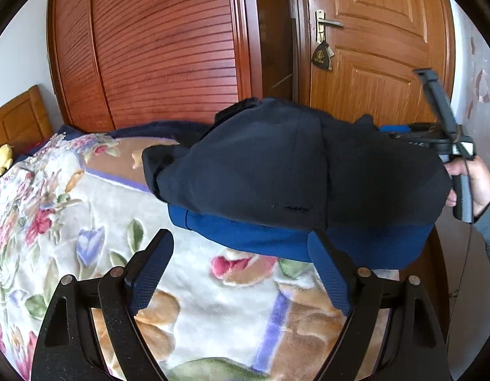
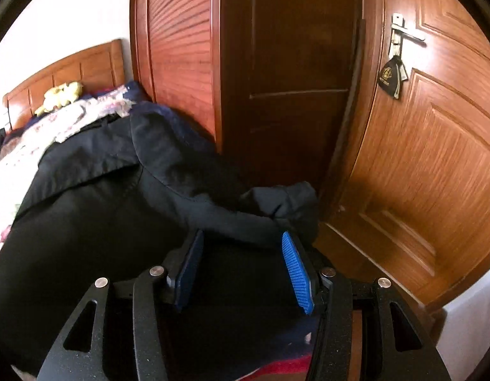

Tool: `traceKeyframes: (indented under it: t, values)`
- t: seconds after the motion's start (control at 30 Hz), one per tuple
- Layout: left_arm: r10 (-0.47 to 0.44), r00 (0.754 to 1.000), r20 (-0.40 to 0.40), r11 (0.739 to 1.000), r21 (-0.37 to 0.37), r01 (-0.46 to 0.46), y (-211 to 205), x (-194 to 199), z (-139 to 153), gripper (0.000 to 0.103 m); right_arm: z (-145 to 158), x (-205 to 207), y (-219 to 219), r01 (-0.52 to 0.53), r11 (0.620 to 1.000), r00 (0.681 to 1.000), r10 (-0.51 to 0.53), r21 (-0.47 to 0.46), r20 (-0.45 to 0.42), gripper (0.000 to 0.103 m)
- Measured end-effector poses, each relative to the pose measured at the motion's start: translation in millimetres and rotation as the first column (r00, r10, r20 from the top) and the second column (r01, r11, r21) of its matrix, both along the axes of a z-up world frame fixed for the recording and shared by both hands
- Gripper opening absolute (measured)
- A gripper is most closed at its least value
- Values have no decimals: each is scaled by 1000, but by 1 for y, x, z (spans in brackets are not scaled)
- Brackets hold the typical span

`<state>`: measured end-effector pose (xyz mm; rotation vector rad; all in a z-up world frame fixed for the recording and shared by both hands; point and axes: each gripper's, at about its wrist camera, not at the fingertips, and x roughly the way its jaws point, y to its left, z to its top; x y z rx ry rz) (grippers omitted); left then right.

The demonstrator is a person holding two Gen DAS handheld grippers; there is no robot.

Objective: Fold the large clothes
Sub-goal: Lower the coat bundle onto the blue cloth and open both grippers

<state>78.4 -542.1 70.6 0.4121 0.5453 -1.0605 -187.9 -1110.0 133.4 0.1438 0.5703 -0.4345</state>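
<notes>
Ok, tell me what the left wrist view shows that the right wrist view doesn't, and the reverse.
Only the left wrist view: the garment's blue layer under the dark fabric, the floral blanket up close, the open left hand-held gripper, and a hand holding the right tool.

Only the right wrist view: the right hand-held gripper, jaws apart over the dark garment, and a loose fold toward the door.

Both: slatted wardrobe, door handle, yellow plush toy.

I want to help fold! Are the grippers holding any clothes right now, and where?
No. The left gripper is open over the blanket; the right gripper is open above the dark jacket, pinching nothing.
</notes>
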Motion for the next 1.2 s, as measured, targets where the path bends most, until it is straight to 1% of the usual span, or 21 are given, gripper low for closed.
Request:
traceKeyframes:
  t: [0.1,0.2,0.3,0.4,0.5,0.57,0.6,0.63,0.73,0.83,0.93,1.07,1.13,1.2]
  values:
    - [3,1000,-17,1000,-1,-3,2,0,-2,87,13,-16,13,27,998,999,-25,-57,36,53]
    - [3,1000,-11,1000,-6,-3,4,-4,-1,87,38,-34,28,19,998,992,-11,-64,123,53]
    - [3,1000,-1,1000,-17,-3,4,-8,4,87,57,-49,52,-42,995,984,56,-89,167,53]
    - [6,1000,-4,999,-32,-7,4,-8,7,87,65,-58,81,-137,985,974,153,-104,170,53]
    - [9,1000,-5,999,-33,-9,3,-7,7,87,58,-59,96,-207,970,964,224,-126,142,53]
    - [13,1000,-4,999,-30,-13,0,-7,6,87,43,-52,97,-200,970,972,214,-135,94,53]
    - [14,1000,-5,999,-31,-14,-1,-6,5,87,33,-48,94,-186,974,980,194,-133,52,53]
    - [10,1000,-8,999,-33,-10,-4,-5,4,87,27,-45,91,-183,975,981,190,-122,42,53]
    - [11,1000,11,1000,-21,-11,-21,2,1,87,8,-49,77,-150,983,987,155,-109,35,60]
    - [12,1000,-9,999,-44,-13,-37,11,0,87,-8,-56,68,-128,985,990,133,-118,34,61]
    - [27,1000,-12,999,-34,-27,-52,18,-8,87,-20,-40,61,-117,987,992,122,-107,42,62]
    - [31,999,-9,999,-18,-31,-63,23,-19,87,-22,-32,59,-99,991,993,104,-89,60,63]
    - [35,999,-12,999,-26,-36,-61,22,-18,87,-22,-30,67,-94,993,993,100,-76,70,64]
    - [38,999,3,999,-26,-38,-54,17,-15,87,-19,-31,67,-90,993,993,95,-79,67,65]
